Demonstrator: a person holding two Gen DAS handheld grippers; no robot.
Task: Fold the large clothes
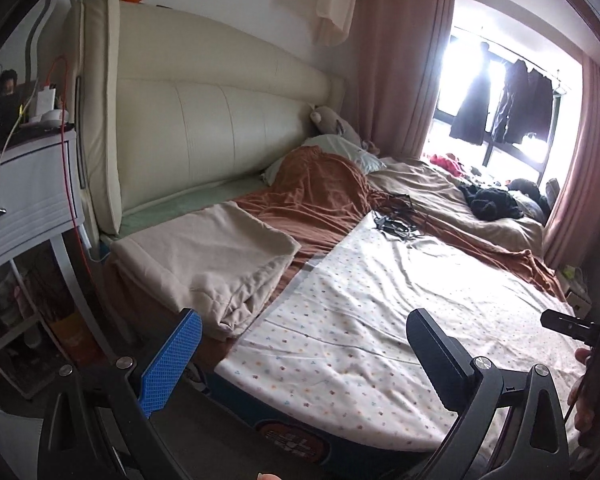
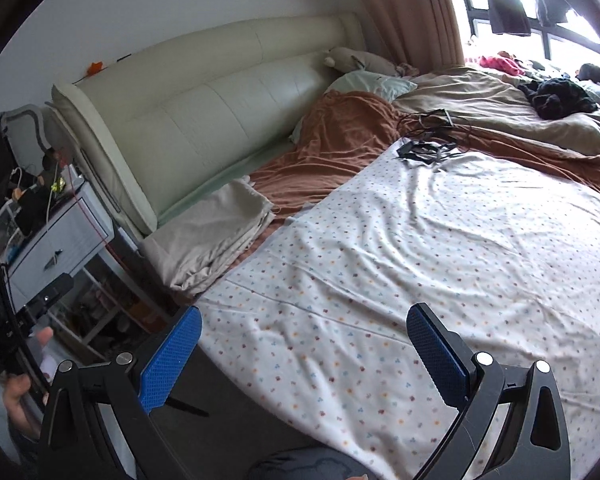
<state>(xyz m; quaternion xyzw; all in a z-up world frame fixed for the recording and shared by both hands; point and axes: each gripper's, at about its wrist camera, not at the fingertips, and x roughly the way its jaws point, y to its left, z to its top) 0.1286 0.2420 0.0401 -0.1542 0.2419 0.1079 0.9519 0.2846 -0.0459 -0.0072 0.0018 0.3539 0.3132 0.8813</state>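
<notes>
Both tools hovering at the bed's near edge: left tool [image 1: 304, 354] and right tool [image 2: 304, 354] each gaping fully, nothing between the blue textured pads. White dotted cotton sheet [image 2: 400, 248] is lying spread flat on the bed just ahead and below, long axis running away toward the brown rumpled blanket [image 2: 340, 140]. Right tool is sitting over it; left is nearer its left edge, beside the folded beige cloth stack [image 1: 208, 256].

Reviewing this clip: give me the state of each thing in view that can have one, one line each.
Left gripper: open, empty.
Right gripper: open, empty.
Dotted sheet: spread flat on the bed, wrinkled, unfolded.
Beige cloth: folded, lying beside the sheet.
Brown blanket: rumpled.
Drawer: closed.
Curtain: drawn open.
</notes>
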